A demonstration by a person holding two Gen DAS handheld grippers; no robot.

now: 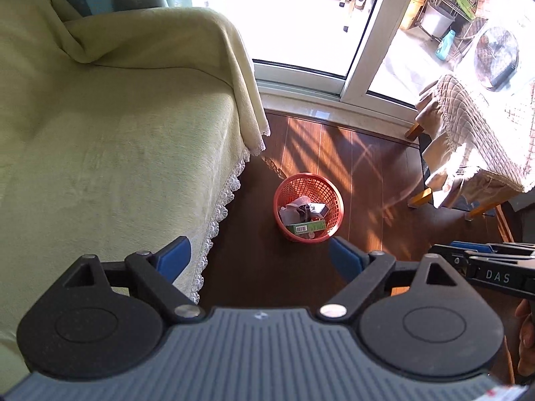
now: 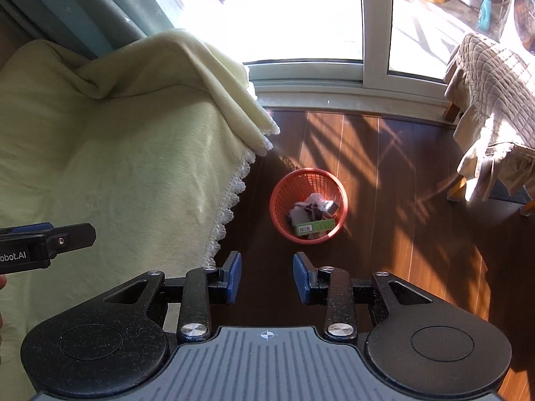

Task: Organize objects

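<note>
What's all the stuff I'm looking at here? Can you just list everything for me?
Basket: one, orange-red mesh, on the floor beside the sofa.
Green box: one, with a barcode, lying inside the basket on top of the other items.
Other items in the basket: several, grey, white and dark; too jumbled to name.
Sofa cover: one, pale yellow-green with a white lace edge, draped over the sofa on the left.
Floor: dark brown wood, striped with sunlight.
Quilted cover: one, beige, over furniture with wooden legs on the right.
Curtain: teal, behind the sofa.
Sliding glass door: white frame, balcony clutter beyond.
Left gripper: black with blue pads, open, empty.
Right gripper: same, open, empty.
</note>
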